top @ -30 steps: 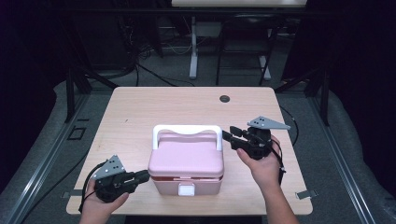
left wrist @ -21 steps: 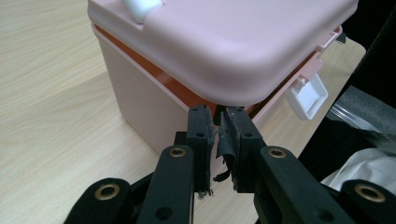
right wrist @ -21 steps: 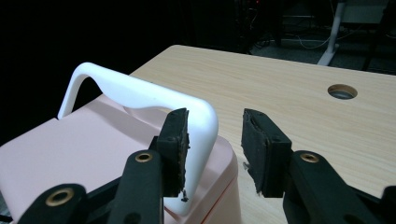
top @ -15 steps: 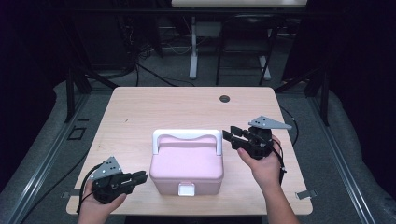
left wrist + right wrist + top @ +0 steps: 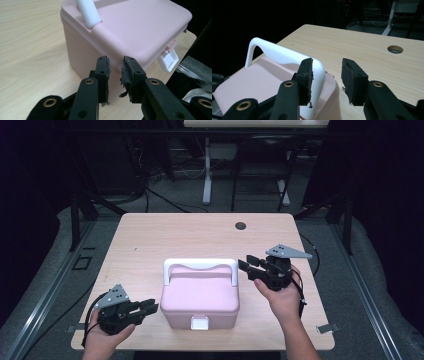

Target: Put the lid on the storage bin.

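A pink box with a white arched handle and a white front latch stands at the middle of the wooden table. My left gripper lies low at the box's left side. In the left gripper view its jaws have just been opening; my left gripper is open with nothing between the pads, and the box wall is just ahead. My right gripper hovers open at the handle's right end. In the right gripper view the handle passes behind the left jaw of my right gripper, outside the gap.
A round cable hole sits in the table's far right part. Bare wood lies behind the box and to both sides. Dark floor, cables and desk legs surround the table.
The left gripper's jaws stand a little wider apart beside the box. Both hands and the box keep their places.
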{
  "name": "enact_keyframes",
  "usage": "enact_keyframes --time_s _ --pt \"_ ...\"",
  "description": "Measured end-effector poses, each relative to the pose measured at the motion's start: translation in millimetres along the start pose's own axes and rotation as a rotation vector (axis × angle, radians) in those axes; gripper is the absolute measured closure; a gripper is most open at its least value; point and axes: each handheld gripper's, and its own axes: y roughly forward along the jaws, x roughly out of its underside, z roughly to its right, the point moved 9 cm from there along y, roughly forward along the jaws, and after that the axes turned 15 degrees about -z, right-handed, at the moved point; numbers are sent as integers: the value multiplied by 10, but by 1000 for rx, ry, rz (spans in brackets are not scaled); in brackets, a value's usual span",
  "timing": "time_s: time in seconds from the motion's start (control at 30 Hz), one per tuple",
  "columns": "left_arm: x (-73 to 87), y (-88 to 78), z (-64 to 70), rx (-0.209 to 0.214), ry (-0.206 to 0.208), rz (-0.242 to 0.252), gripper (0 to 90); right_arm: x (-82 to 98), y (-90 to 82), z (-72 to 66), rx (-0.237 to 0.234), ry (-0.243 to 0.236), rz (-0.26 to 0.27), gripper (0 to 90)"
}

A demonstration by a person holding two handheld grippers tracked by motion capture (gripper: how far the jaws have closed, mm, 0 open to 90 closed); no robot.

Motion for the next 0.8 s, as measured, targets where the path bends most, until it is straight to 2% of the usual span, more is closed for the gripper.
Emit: enact_keyframes --time_s 0.27,0.43,0.77,0.8 --pt "-99 19 -21 6 -14 4 673 2 0 6 1 1 -2 595" --pt "-164 12 -54 -5 -5 6 663 0 -2 13 2 0 1 593" --pt "-326 16 -121 -16 -9 20 626 3 -5 26 5 0 0 585" --pt "-351 20 -126 -19 -15 32 620 3 -8 28 6 1 1 584"
